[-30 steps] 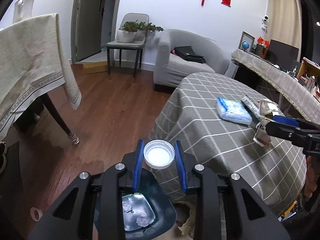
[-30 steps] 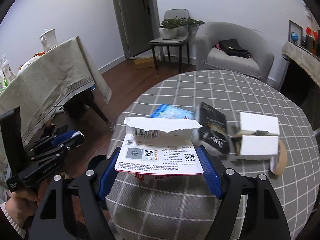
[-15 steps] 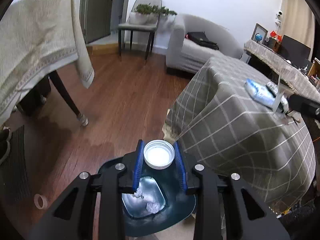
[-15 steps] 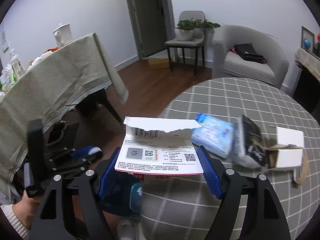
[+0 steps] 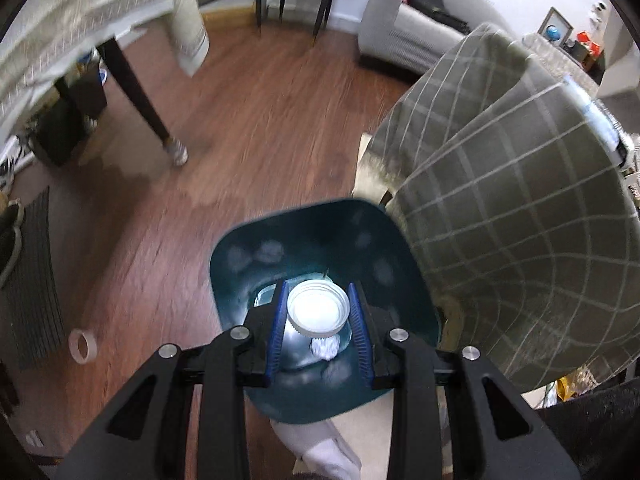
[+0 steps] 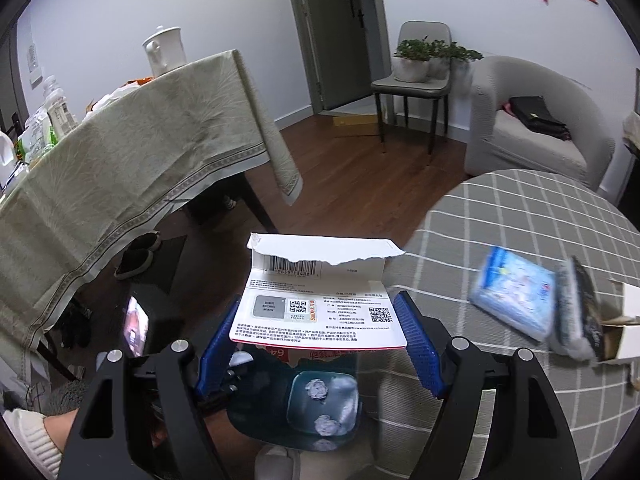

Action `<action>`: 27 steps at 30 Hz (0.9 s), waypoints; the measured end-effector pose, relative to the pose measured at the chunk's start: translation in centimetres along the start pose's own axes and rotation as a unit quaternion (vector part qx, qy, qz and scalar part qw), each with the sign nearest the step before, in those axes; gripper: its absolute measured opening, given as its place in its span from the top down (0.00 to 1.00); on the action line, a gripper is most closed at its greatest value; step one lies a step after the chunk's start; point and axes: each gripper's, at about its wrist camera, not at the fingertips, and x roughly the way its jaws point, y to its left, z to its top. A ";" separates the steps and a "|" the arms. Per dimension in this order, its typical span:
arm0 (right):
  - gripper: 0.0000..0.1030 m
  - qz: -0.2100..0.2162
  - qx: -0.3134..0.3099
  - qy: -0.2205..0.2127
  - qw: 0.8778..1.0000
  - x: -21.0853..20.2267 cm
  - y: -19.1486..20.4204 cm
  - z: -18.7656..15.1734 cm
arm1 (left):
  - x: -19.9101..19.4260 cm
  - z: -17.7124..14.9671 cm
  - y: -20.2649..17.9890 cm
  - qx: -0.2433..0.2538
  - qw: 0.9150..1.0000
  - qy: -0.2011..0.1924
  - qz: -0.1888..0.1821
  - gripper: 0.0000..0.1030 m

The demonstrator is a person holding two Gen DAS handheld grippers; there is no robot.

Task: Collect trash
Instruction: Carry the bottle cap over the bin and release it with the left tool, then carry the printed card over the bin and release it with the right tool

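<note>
My left gripper (image 5: 318,312) is shut on a white plastic lid (image 5: 318,313) and holds it right above the open dark teal trash bin (image 5: 384,248), which has crumpled white paper (image 5: 325,348) at its bottom. My right gripper (image 6: 316,330) is shut on a torn white packaging card (image 6: 318,300) with barcodes and holds it above the same bin (image 6: 264,420), at the edge of the round checked table (image 6: 500,220). A blue tissue pack (image 6: 516,300), a black packet (image 6: 580,316) and a white box (image 6: 630,336) lie on that table.
The checked tablecloth (image 5: 520,240) hangs right beside the bin. A tape roll (image 5: 82,346) lies on the wood floor to the left. A second table with a beige cloth (image 6: 120,168), a chair with plants (image 6: 416,80) and a grey armchair (image 6: 532,120) stand further off.
My left gripper has swung down from table height with the lid and now sits over the bin. My right gripper has moved left off the table with the card, over the bin.
</note>
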 end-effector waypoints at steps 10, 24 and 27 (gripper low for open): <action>0.26 0.010 -0.012 0.030 0.999 3.1 2.4 0.0 | 1.8 -2.0 1.4 0.023 0.998 0.059 0.009 0.60; 0.26 0.010 -0.021 0.089 0.996 7.5 4.1 -1.4 | -0.9 -2.0 4.0 -0.005 1.000 0.020 -0.002 0.60; 0.26 0.008 -0.024 0.101 0.995 8.4 4.4 -1.8 | -1.9 -1.9 4.7 -0.013 1.000 0.004 -0.009 0.68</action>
